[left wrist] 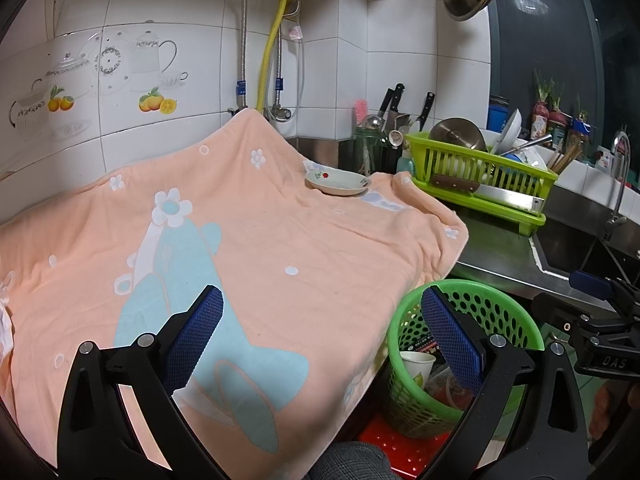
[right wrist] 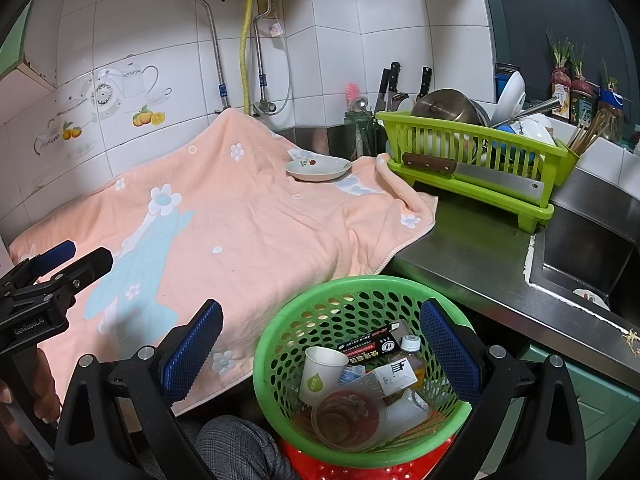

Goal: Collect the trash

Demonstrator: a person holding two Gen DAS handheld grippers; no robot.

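A green perforated basket (right wrist: 360,282) stands on a red stool just below the counter's front edge. It holds a paper cup (right wrist: 320,372), a black box (right wrist: 372,342), a small bottle (right wrist: 412,350), a white carton (right wrist: 394,376) and a clear plastic lid (right wrist: 348,408). My right gripper (right wrist: 322,344) hovers open above the basket, nothing between its blue pads. My left gripper (left wrist: 324,336) is open too and holds nothing, over the front of a peach towel (left wrist: 280,260), with the basket (left wrist: 504,316) under its right finger. A small plate (left wrist: 336,182) rests far back on the towel.
A lime dish rack (right wrist: 472,144) full of dishes, with a cleaver (right wrist: 480,174) along its front, stands right of the towel (right wrist: 260,240). A steel counter (right wrist: 472,248) leads to a sink (right wrist: 592,256). Knives and utensils stand in the corner. A plaid knee (right wrist: 232,448) shows below.
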